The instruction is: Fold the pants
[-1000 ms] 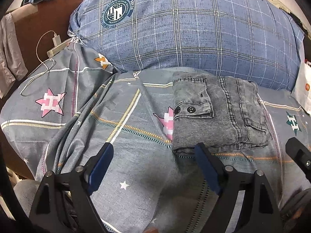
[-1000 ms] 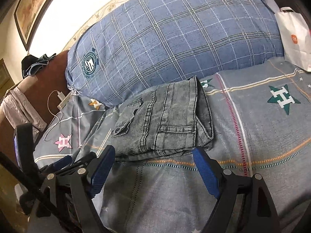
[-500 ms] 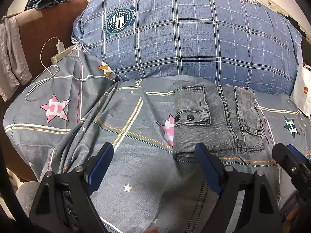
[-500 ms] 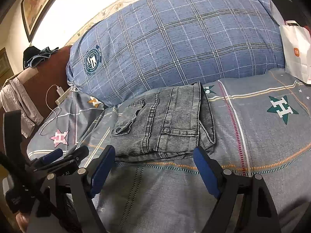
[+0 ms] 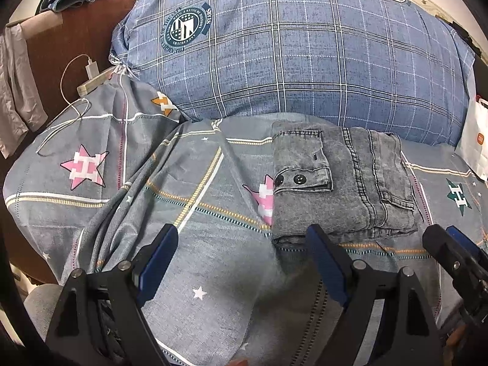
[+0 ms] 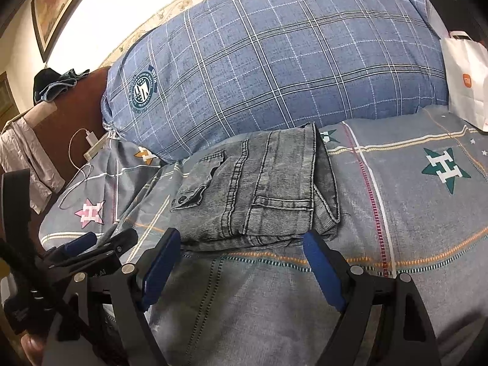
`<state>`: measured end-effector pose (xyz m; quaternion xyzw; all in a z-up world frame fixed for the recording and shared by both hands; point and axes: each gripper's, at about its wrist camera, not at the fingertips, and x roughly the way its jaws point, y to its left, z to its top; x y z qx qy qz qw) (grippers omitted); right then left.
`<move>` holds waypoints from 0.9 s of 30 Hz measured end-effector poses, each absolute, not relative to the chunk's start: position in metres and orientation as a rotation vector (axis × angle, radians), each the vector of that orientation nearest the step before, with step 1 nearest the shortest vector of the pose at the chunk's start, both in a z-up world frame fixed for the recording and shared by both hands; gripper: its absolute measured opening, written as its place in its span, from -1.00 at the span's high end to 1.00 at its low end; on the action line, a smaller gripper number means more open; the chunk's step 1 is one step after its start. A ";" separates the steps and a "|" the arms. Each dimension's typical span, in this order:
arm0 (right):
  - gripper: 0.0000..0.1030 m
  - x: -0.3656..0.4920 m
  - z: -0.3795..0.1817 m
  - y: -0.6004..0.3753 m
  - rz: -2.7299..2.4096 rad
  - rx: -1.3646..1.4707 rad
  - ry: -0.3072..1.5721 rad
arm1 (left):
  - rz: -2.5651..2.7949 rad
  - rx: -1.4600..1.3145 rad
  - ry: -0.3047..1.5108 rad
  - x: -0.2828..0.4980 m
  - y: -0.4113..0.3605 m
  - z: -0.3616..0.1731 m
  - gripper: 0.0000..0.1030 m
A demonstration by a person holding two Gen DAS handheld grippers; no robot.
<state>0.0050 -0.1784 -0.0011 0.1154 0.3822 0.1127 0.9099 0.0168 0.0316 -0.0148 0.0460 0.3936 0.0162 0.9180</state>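
Grey denim pants (image 5: pixel 341 183) lie folded into a compact rectangle on the grey star-patterned bedsheet (image 5: pixel 128 189), just in front of the big blue plaid pillow (image 5: pixel 289 48). They also show in the right wrist view (image 6: pixel 259 189). My left gripper (image 5: pixel 241 259) is open and empty, held back from the near edge of the pants. My right gripper (image 6: pixel 241 259) is open and empty too, just short of the same edge. The right gripper shows at the left view's right edge (image 5: pixel 451 253), and the left gripper at the right view's left side (image 6: pixel 91 244).
A white paper bag (image 6: pixel 466 79) stands at the right by the pillow. A white charger and cable (image 5: pixel 79 85) lie at the left on the sheet by the brown headboard (image 5: pixel 61 36), with clothes draped over it. The sheet is wrinkled at the left.
Both grippers have drawn back and up a little from the folded pants; the view shows more of the pillow. The pants have not moved.
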 end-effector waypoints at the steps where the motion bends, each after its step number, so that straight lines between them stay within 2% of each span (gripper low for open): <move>1: -0.68 0.005 -0.001 -0.179 0.231 0.239 0.788 | 0.032 0.095 0.808 0.017 0.032 -0.015 -0.65; 27: -0.68 0.006 0.001 -0.190 0.179 0.252 0.791 | 0.020 0.127 0.810 0.016 0.025 -0.018 -0.65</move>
